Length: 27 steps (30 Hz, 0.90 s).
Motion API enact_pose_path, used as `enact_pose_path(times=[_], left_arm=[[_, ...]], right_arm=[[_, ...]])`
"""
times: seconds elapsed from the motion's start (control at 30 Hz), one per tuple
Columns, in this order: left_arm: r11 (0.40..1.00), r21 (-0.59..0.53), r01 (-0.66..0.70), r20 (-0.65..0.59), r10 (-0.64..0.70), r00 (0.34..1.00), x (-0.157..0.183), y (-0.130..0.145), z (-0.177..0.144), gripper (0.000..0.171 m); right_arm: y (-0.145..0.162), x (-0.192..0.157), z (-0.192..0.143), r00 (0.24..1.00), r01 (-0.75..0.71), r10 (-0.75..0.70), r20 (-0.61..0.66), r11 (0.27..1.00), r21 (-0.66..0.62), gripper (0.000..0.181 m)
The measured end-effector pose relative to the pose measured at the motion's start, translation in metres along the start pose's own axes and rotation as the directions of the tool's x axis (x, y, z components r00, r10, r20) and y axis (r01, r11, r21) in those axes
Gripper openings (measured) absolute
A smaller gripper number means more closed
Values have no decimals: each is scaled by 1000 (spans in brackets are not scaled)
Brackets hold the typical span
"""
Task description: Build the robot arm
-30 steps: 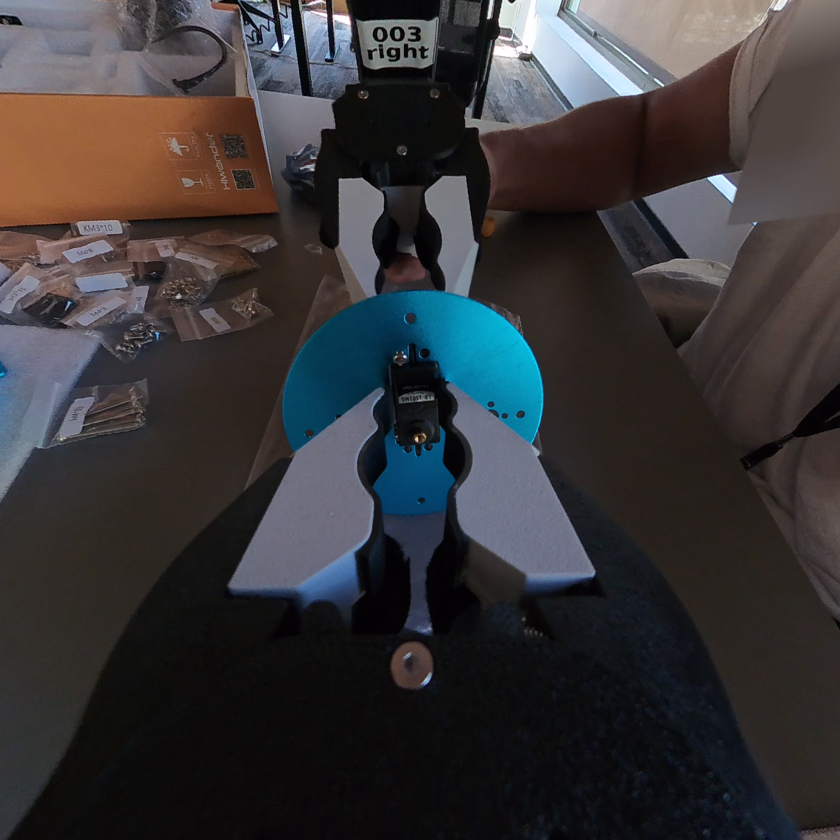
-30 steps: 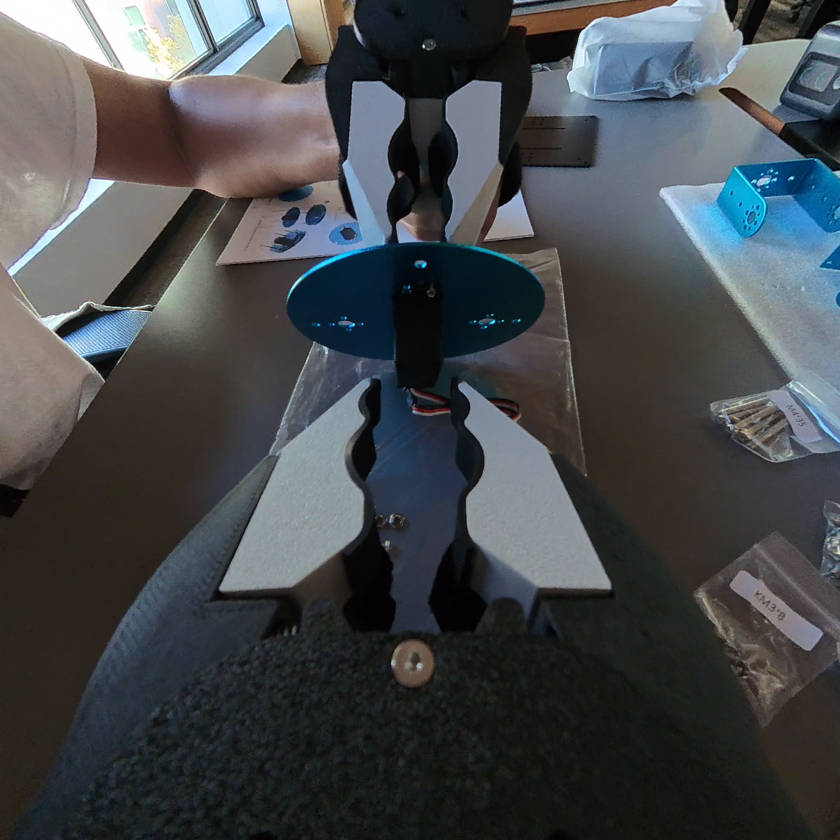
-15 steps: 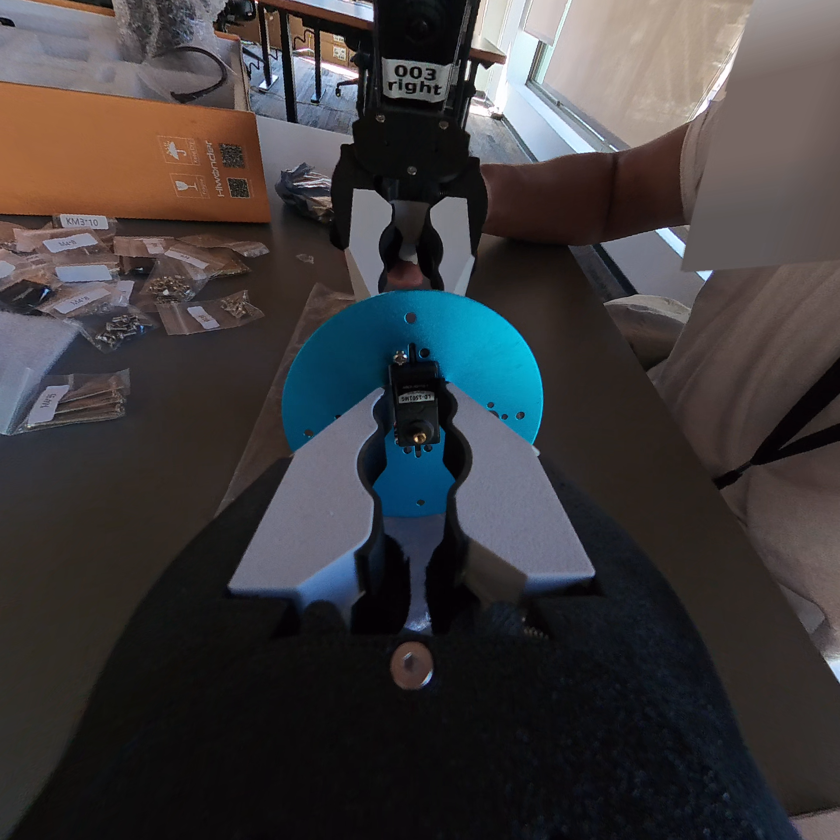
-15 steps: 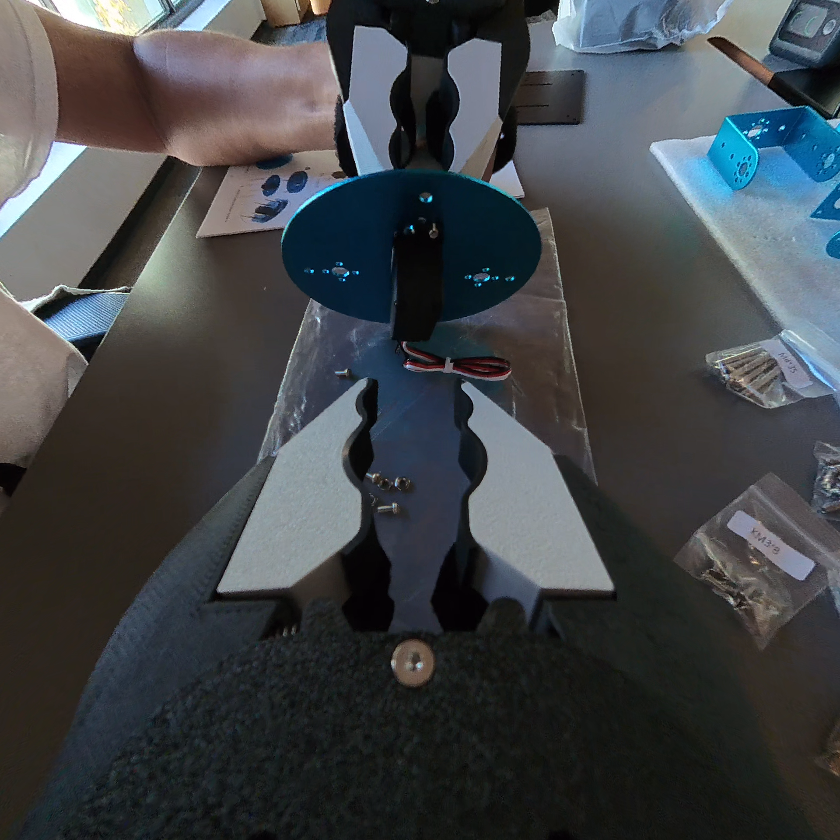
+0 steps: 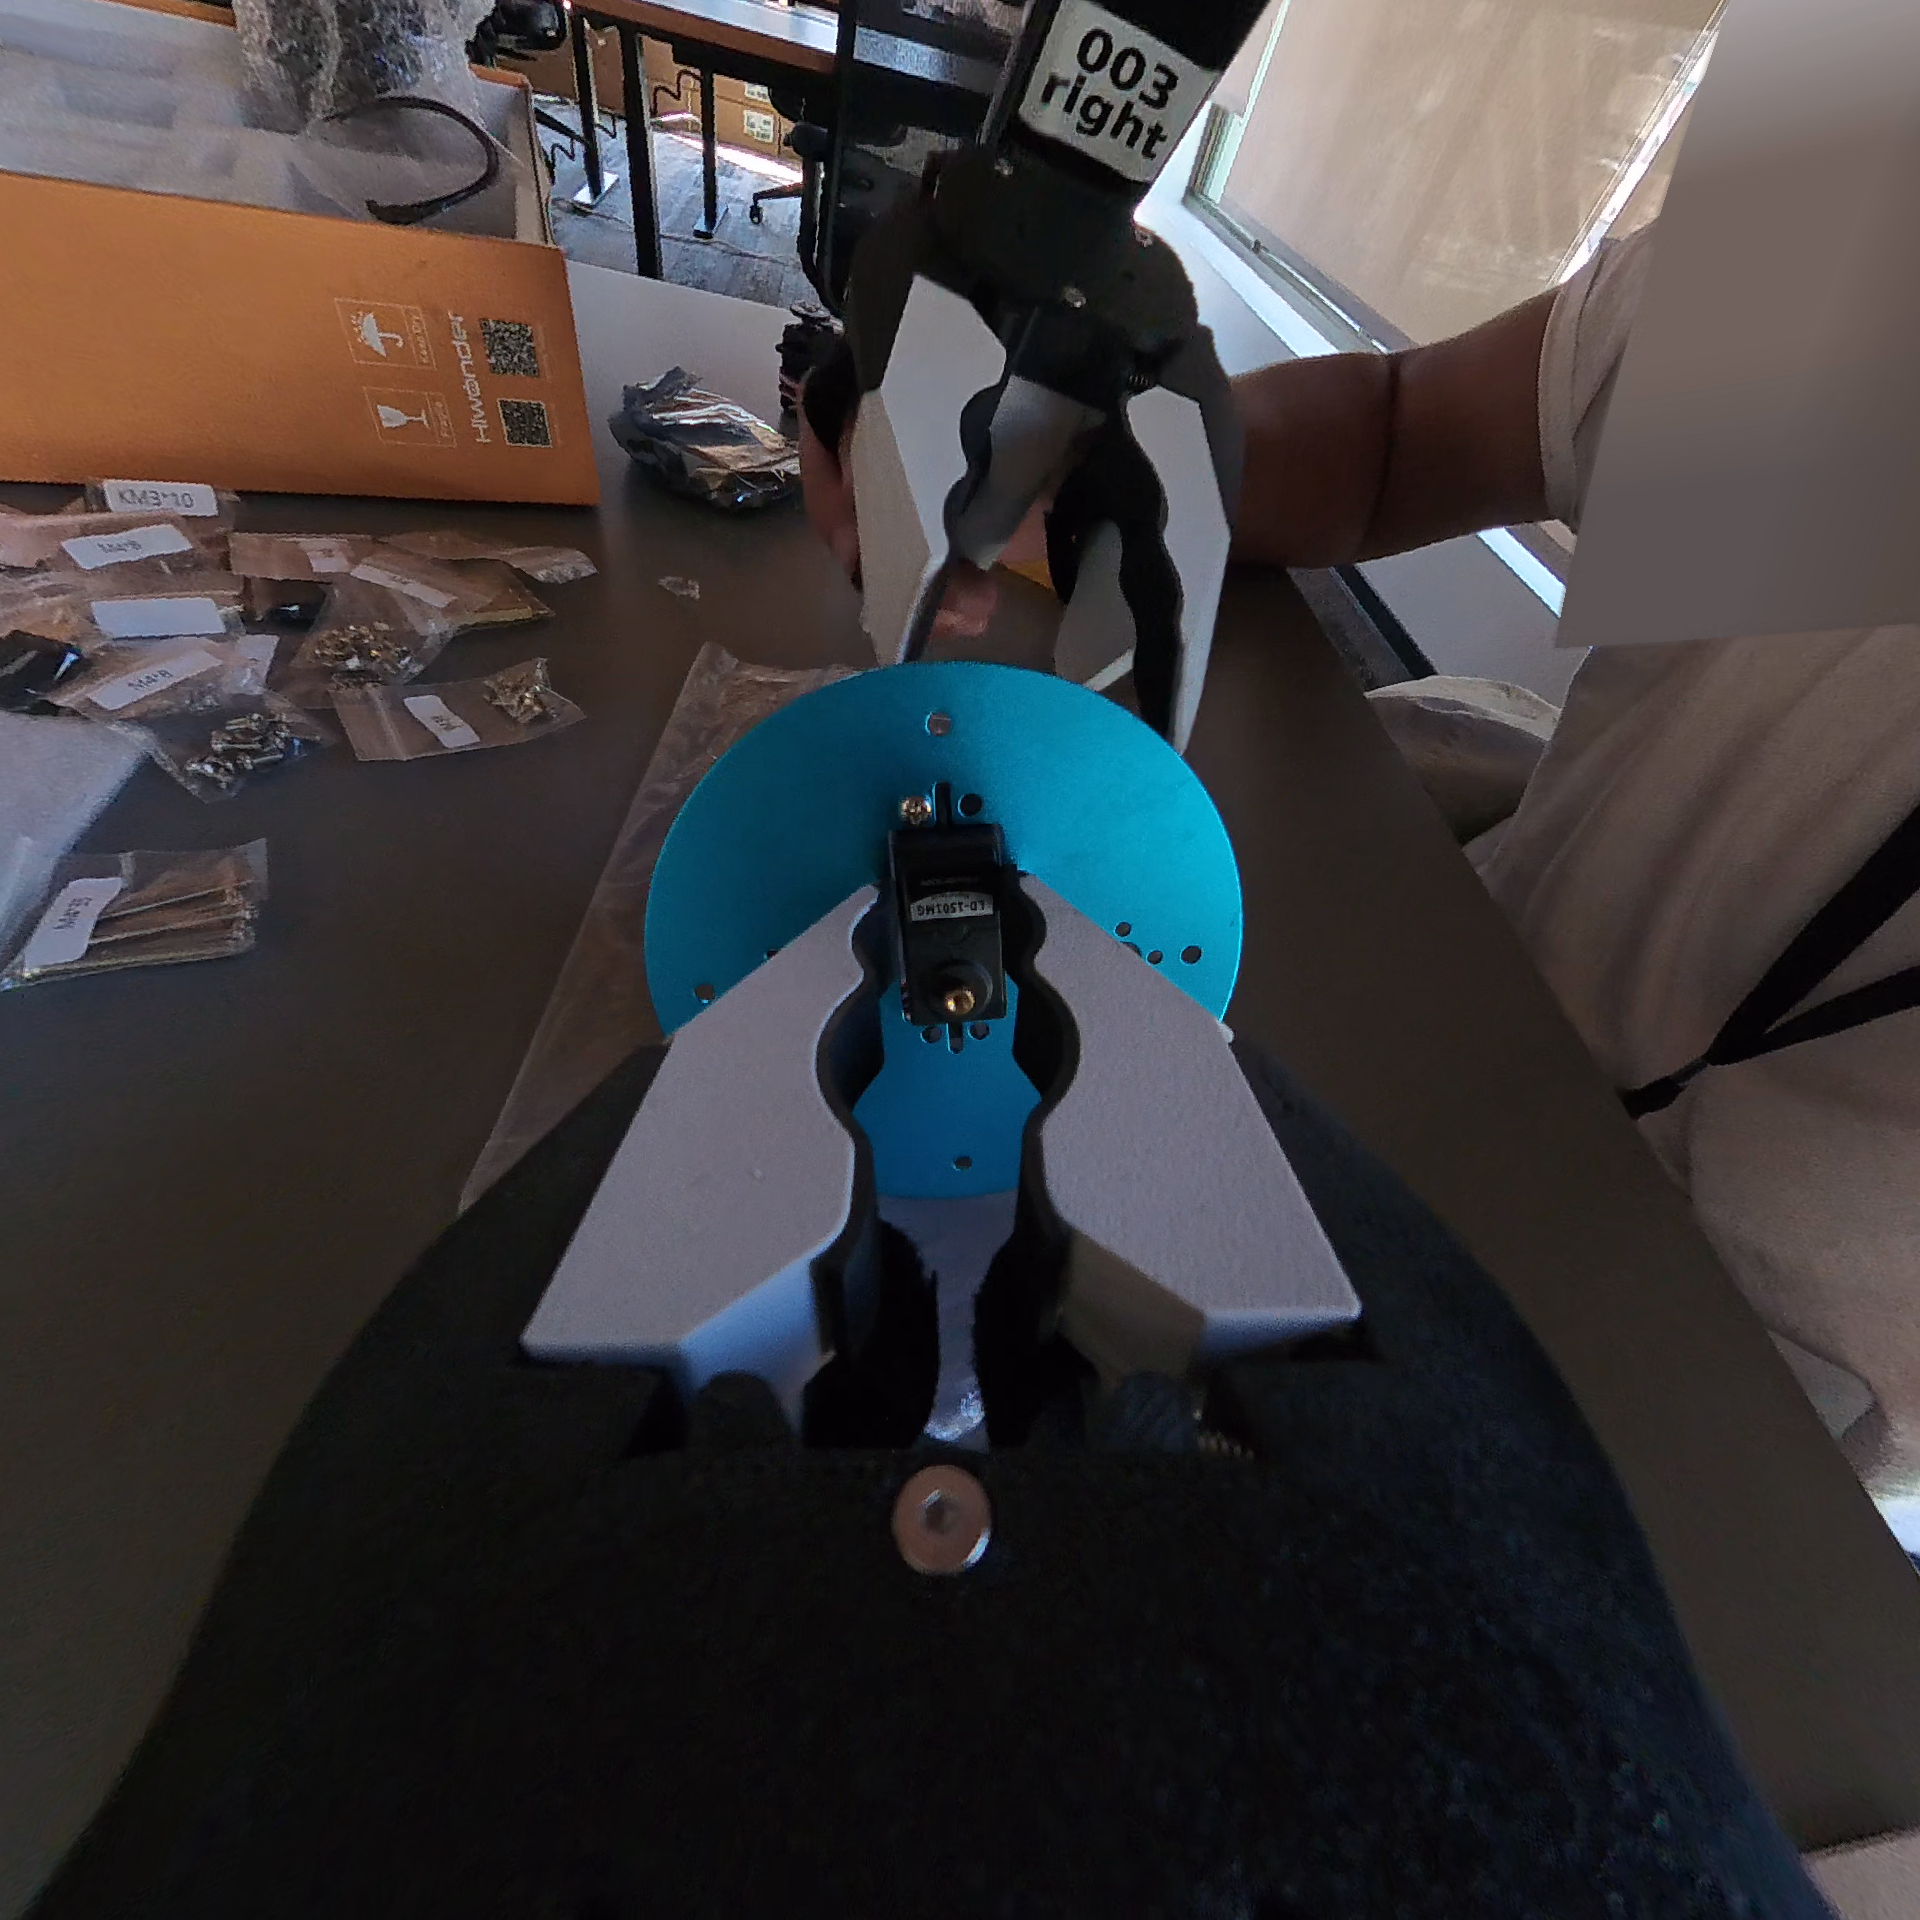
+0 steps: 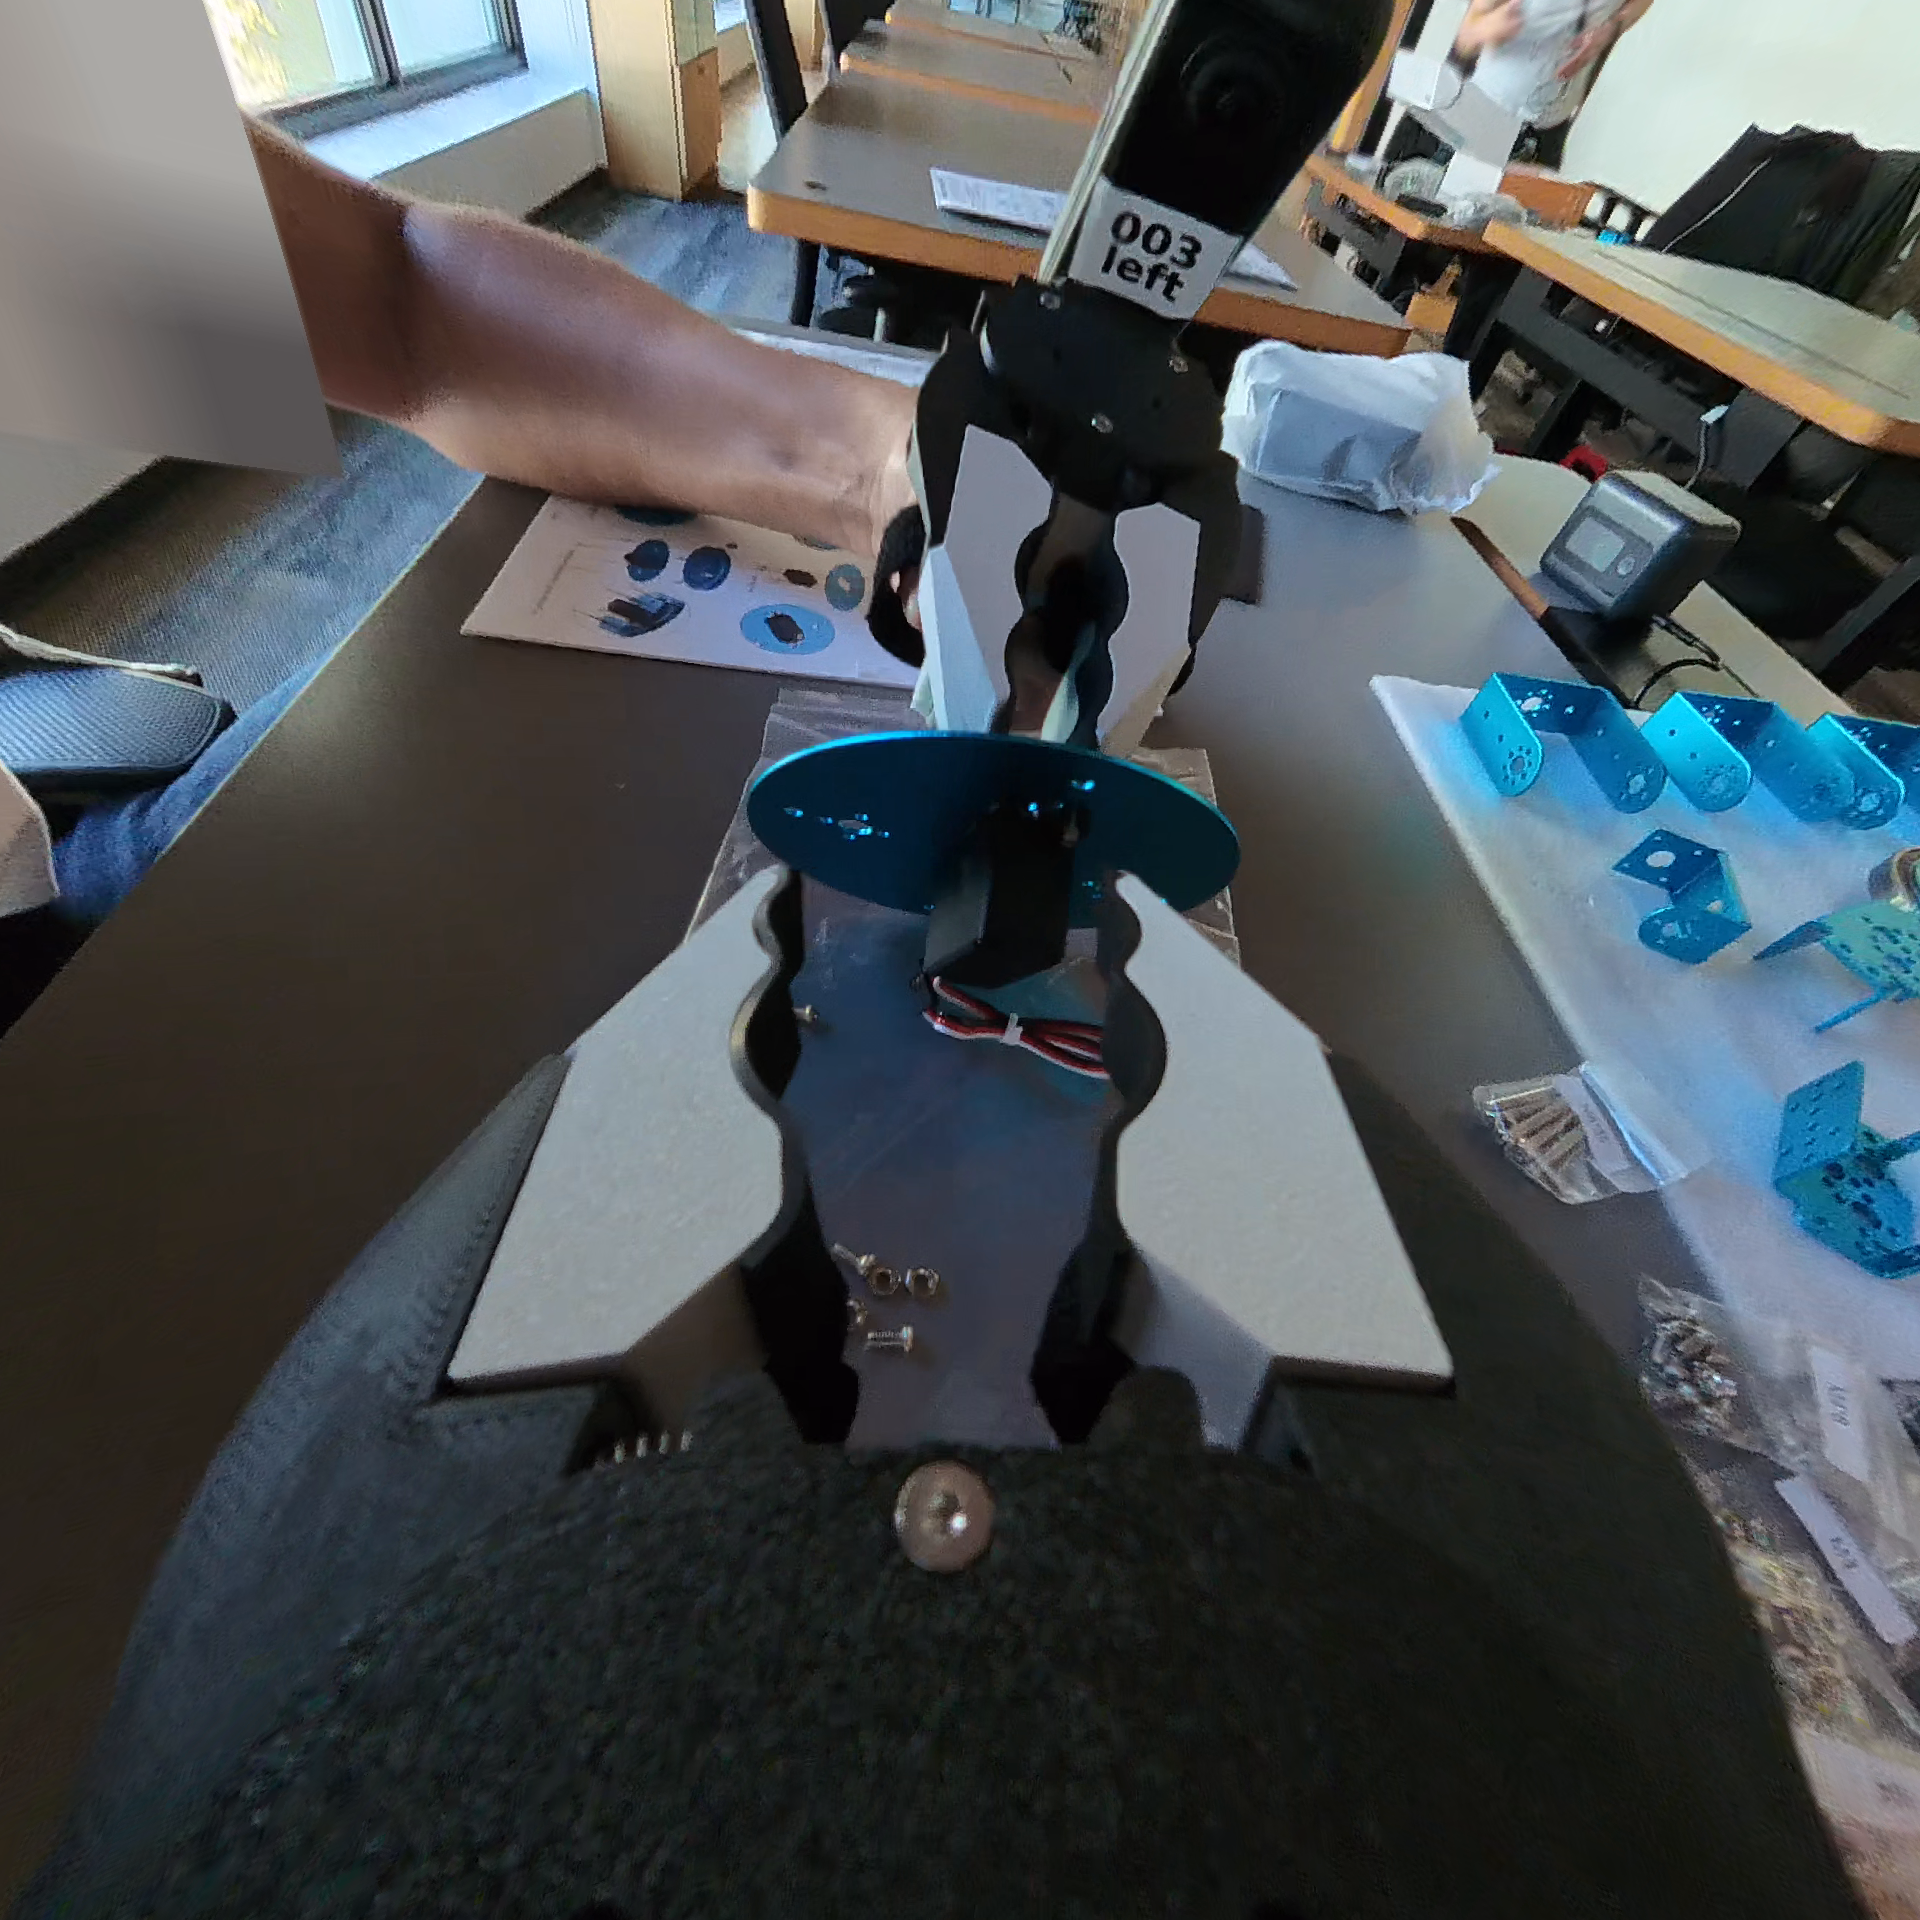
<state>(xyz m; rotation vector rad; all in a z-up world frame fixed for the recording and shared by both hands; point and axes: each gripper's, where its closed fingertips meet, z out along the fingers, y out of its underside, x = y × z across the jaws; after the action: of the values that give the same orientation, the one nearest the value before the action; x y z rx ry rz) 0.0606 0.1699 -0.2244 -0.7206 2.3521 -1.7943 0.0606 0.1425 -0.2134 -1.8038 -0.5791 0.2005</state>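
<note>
— The blue disc [image 5: 1081, 821], where is it seen?

— It is held above the dark table [image 5: 312, 1039], over a clear plastic sheet [image 6: 758, 862], clamped by the left gripper [image 5: 948, 935]. A black servo [image 5: 948, 925] is mounted through its middle, and the fingers [image 5: 727, 1122] are closed on the servo body, so disc and servo are carried together.

— And the right gripper [image 6: 951, 914]?

— Its jaws are spread wide with nothing between them. It is kept just short of the disc, whose tilted underside and the servo's red, white and black wires [image 6: 1023, 1029] are seen past its fingertips. Loose screws and nuts [image 6: 883, 1299] are seen on the sheet below it.

— What else is laid out?

— Small bags of hardware [image 5: 239, 665] and an orange box [image 5: 281, 332] are seen on one side; blue brackets [image 6: 1683, 748] on white foam and a printed sheet [image 6: 675, 603] on the other.
</note>
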Motion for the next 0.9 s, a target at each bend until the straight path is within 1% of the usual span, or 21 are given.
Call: enact_pose_path(times=[0.13, 0.23, 0.3, 0.37, 0.43, 0.5, 0.57, 0.63, 0.67, 0.7, 0.73, 0.77, 0.83, 0.9], left_arm=[[1000, -5, 0, -4, 0, 1000, 1, 0, 1, 18], [1000, -2, 0, -6, 0, 1000, 1, 0, 0, 18], [1000, 1, -1, -2, 1, 1000, 1, 0, -1, 18], [1000, 7, 6, -3, -6, 1000, 0, 0, -2, 18], [1000, 12, 12, -7, -12, 1000, 0, 0, -3, 18], [1000, 14, 16, -11, -16, 1000, -1, 0, -4, 18], [999, 20, 24, -17, -24, 1000, -1, 0, -4, 18], [999, 24, 31, -25, -31, 999, -1, 0, -4, 18], [999, 23, 31, -27, -31, 999, -1, 0, -5, 18], [999, 22, 30, -28, -29, 999, -1, 0, -5, 18], [999, 22, 28, -27, -27, 999, -1, 0, -5, 18], [999, 23, 28, -26, -27, 999, -1, 0, -5, 18], [999, 21, 28, -29, -27, 999, -1, 1, -5, 18], [1000, 17, 24, -29, -23, 999, 0, 1, -5, 18]], right_arm=[[-5, 0, -7, 999, 6, -2, 46, 997, -74, 72], [-15, 2, -13, 994, 45, -32, 105, 991, -124, 72], [-22, 2, -16, 984, 12, 12, 177, 991, -133, 71], [-21, 13, -20, 975, -70, 99, 201, 987, -146, 64], [-12, 25, -19, 959, -190, 210, 189, 974, -120, 47], [1, 26, -13, 939, -261, 279, 200, 959, -111, 46], [7, 26, -7, 929, -312, 318, 190, 948, -59, 39], [0, 22, -1, 913, -360, 346, 218, 933, 27, 34], [-4, 20, 1, 919, -345, 326, 223, 937, 50, 34], [-6, 18, 3, 940, -289, 270, 209, 955, 70, 33], [-6, 17, 6, 962, -223, 208, 179, 972, 69, 26], [-1, 17, 10, 974, -179, 172, 146, 983, 38, 21], [7, 18, 17, 978, -175, 174, 115, 985, -3, 18], [6, 22, 20, 964, -244, 241, 112, 970, 13, 18]])
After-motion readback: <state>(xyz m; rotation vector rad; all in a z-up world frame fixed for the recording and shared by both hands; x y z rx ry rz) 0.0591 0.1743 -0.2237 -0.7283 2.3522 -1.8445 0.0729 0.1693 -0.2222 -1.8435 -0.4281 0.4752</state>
